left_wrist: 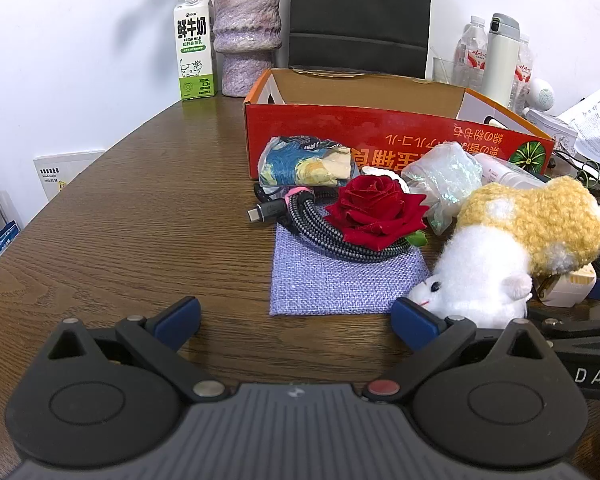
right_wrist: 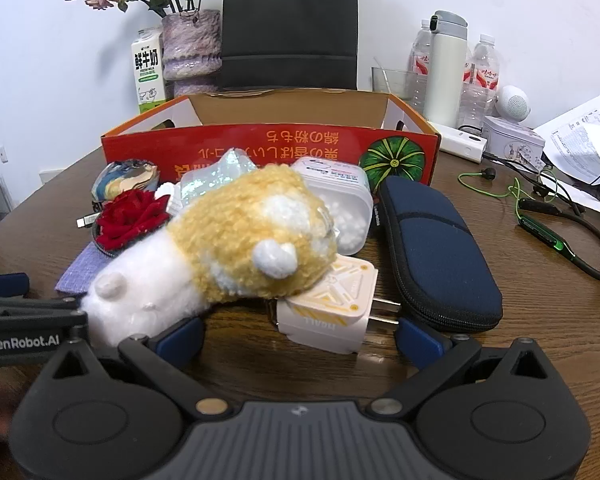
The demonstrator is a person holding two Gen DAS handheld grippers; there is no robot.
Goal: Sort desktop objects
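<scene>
A red cardboard box [left_wrist: 380, 136] [right_wrist: 268, 148] stands open at the back of the wooden table. In front of it lies a pile: a white and yellow plush hamster [left_wrist: 512, 244] [right_wrist: 220, 256], a red rose [left_wrist: 374, 210] [right_wrist: 130, 218], a coiled braided cable [left_wrist: 320, 224], a purple cloth pouch [left_wrist: 340, 280], a painted pouch [left_wrist: 304, 164], a crinkly plastic bag [left_wrist: 448, 176], a white charger plug [right_wrist: 332, 316], a white pill box [right_wrist: 340, 196] and a navy case [right_wrist: 432, 248]. My left gripper [left_wrist: 296, 320] is open, low before the purple pouch. My right gripper [right_wrist: 300, 336] is open around the charger plug.
A milk carton [left_wrist: 194, 48] and a purple vase [left_wrist: 246, 36] stand at the back left, a black chair [left_wrist: 360, 16] behind the box. Water bottles [right_wrist: 480, 80], a white flask [right_wrist: 446, 68], papers [right_wrist: 580, 148] and green earphone cables [right_wrist: 540, 232] lie at the right.
</scene>
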